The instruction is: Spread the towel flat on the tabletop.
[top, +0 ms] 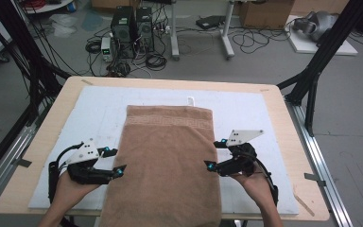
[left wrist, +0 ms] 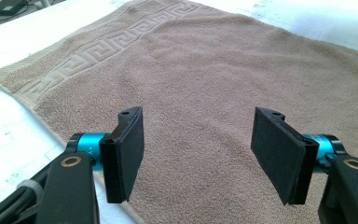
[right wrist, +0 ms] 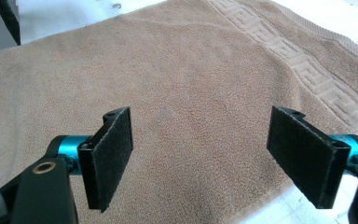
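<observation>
- Two forearms come in at the near edge in the high view, each hand holding a gripper at one long side of a brown towel (top: 168, 161).
- Wooden table (top: 283, 118) is the largest thing, a pale top with rounded corners; a white sheet (top: 246, 106) covers most of it and leaves a wooden margin all round.
- Flat on that sheet lies the brown towel, long axis running away from the person; its near end reaches the table's front edge and seems to hang over it, and its far end carries a woven key-pattern band (top: 168, 121).
- In the left gripper view the band (left wrist: 107, 46) runs along the far left of the towel (left wrist: 205, 84); in the right gripper view it (right wrist: 307, 70) runs along the far right of the towel (right wrist: 177, 93).
- Left gripper (top: 115, 161) sits at the towel's left long edge, tips pointing inward toward the cloth. Its own view (left wrist: 198, 154) shows the jaws standing well apart with bare towel between them and nothing pinched; the pads (left wrist: 129, 154) hang over the cloth near its edge.
- Right gripper (top: 213, 155) sits at the towel's right long edge, tips also pointing inward. Its own view (right wrist: 212, 158) shows the jaws spread wide, gripping nothing, with the pads (right wrist: 112, 158) above the towel's margin.
- Beyond the table, on the grey floor, stand two black computer towers (top: 132, 30) among loose cables.
</observation>
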`<state>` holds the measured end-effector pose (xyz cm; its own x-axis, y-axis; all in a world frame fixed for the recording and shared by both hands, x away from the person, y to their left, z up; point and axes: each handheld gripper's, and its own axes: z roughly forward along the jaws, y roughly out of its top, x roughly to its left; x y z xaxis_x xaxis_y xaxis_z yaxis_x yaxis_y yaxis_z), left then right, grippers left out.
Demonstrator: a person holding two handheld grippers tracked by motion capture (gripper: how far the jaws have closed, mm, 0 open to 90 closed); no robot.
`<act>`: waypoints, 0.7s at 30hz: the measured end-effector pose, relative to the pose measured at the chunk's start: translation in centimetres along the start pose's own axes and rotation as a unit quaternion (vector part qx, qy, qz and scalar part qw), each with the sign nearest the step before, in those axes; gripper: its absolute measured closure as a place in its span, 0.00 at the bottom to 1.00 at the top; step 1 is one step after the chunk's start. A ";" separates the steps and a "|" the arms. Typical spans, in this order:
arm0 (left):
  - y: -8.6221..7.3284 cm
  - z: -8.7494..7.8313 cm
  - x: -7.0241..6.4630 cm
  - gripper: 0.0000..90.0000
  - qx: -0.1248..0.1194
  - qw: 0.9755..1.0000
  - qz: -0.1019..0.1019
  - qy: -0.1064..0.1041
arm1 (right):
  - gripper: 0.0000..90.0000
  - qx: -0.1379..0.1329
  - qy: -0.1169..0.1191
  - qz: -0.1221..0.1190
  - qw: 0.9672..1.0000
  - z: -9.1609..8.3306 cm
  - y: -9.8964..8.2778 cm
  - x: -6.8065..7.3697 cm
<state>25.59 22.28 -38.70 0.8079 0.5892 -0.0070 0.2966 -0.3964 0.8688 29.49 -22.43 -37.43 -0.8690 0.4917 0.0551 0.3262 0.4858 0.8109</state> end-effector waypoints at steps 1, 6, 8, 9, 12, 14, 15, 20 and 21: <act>0.0 0.0 0.1 0.39 0.000 1.000 0.000 -0.001 | 0.24 0.002 -0.001 0.000 1.000 -0.1 0.0 0.0; 0.4 0.2 1.0 0.38 -0.007 1.000 -0.012 0.007 | 0.23 -0.005 -0.006 0.006 1.000 -0.3 0.1 -0.5; 0.7 0.3 1.3 0.38 -0.007 1.000 -0.011 0.009 | 0.23 -0.004 -0.008 0.009 1.000 -0.3 0.2 -0.7; 0.7 0.3 1.3 0.38 -0.007 1.000 -0.011 0.009 | 0.23 -0.003 -0.009 0.009 1.000 -0.3 0.3 -0.8; 1.5 0.5 1.4 0.38 -0.007 1.000 -0.003 0.012 | 0.23 -0.003 -0.011 0.005 1.000 -0.3 0.6 -0.9; 1.9 0.7 1.5 0.38 -0.006 1.000 0.002 0.010 | 0.23 -0.002 -0.009 0.003 1.000 -0.2 0.8 -1.0; 2.0 0.8 1.5 0.38 -0.009 1.000 0.001 0.010 | 0.23 -0.001 -0.008 0.003 1.000 -0.1 0.9 -1.0; 2.2 1.0 1.3 0.38 -0.007 1.000 0.005 0.008 | 0.23 0.002 -0.006 -0.002 1.000 0.3 1.0 -0.9; 2.1 1.0 1.3 0.38 -0.006 1.000 0.005 0.007 | 0.23 0.002 -0.006 -0.003 1.000 0.3 1.0 -0.9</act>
<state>27.79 21.50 -37.33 0.8033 0.5955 0.0091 0.2823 -0.3941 0.8747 30.72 -22.23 -36.84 -0.8658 0.4985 0.0434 0.3234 0.4913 0.8088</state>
